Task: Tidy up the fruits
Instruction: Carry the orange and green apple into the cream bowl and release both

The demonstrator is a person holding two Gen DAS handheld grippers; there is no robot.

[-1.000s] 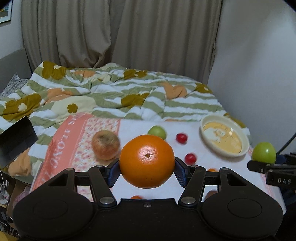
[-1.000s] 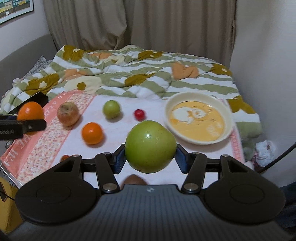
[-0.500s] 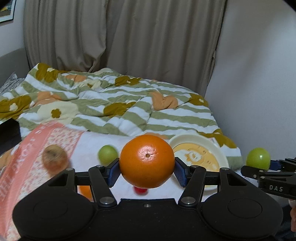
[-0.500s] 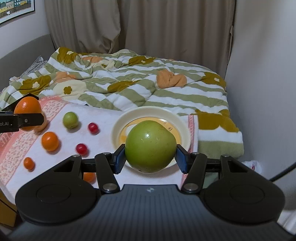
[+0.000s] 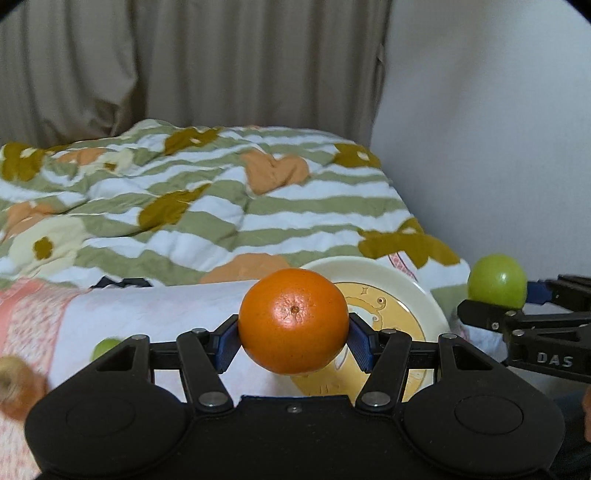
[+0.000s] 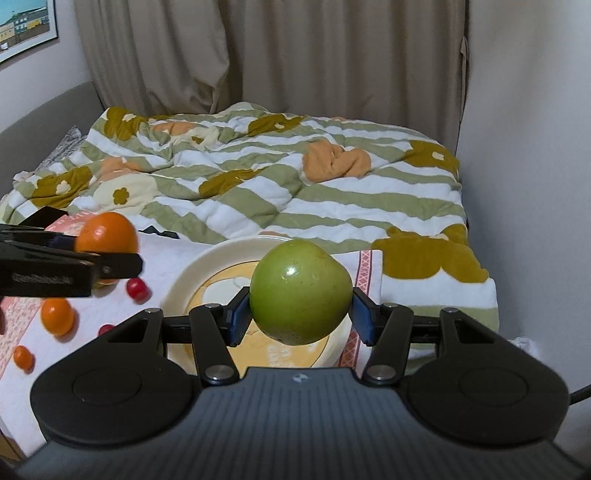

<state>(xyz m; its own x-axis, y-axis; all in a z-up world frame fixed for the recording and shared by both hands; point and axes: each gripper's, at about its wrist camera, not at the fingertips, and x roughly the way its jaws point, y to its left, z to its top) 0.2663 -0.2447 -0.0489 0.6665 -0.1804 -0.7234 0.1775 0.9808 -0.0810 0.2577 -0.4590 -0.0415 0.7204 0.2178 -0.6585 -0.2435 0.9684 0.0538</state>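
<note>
Both grippers swung right — orange (image 5: 293, 320) and green apple (image 6: 301, 291) now over plate (image 6: 186, 273).

Dim, warm indoor light, fisheye bending at the edges, background fruit smeared, probably by motion.

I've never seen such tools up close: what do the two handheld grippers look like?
Each is matte black plastic: the left gripper and right gripper have two round discs, angular linked arms with silver screws, and ribbed blue pads. White lettering marks the right one's side; a black cable trails beside it.

Striped floral quilt (image 6: 295, 192) rumpled on bed; beige curtain (image 6: 280, 55) behind; framed picture (image 6: 26, 27) upper left wall.
</note>
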